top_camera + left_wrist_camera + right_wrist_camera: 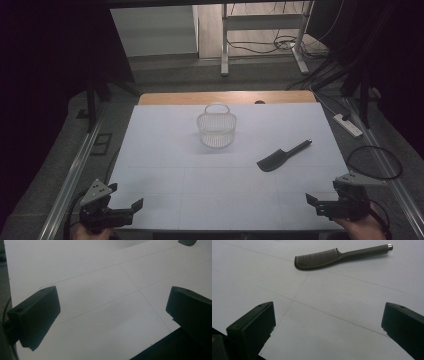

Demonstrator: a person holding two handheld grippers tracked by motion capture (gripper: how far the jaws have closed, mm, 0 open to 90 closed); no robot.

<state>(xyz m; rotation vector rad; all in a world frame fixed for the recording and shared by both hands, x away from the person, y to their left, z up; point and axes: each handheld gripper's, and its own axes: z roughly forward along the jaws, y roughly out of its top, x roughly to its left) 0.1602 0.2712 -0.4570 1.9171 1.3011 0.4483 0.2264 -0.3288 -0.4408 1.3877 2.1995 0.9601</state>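
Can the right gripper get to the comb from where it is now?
Probably yes. The right gripper has its jaws open with nothing between them, and only bare white table lies between it and the comb.

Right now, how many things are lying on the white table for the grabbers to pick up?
2. A white basket stands near the table's far middle. A dark comb lies on its side to the right, nearer the right gripper. Nothing looks hidden.

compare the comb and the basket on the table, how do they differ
The comb is dark and solid; the basket is pale, see-through mesh. The comb lies flat at a slant; the basket stands upright with its handle up. The comb lies nearer the right gripper, the basket farther back. Both rest untouched on the white table.
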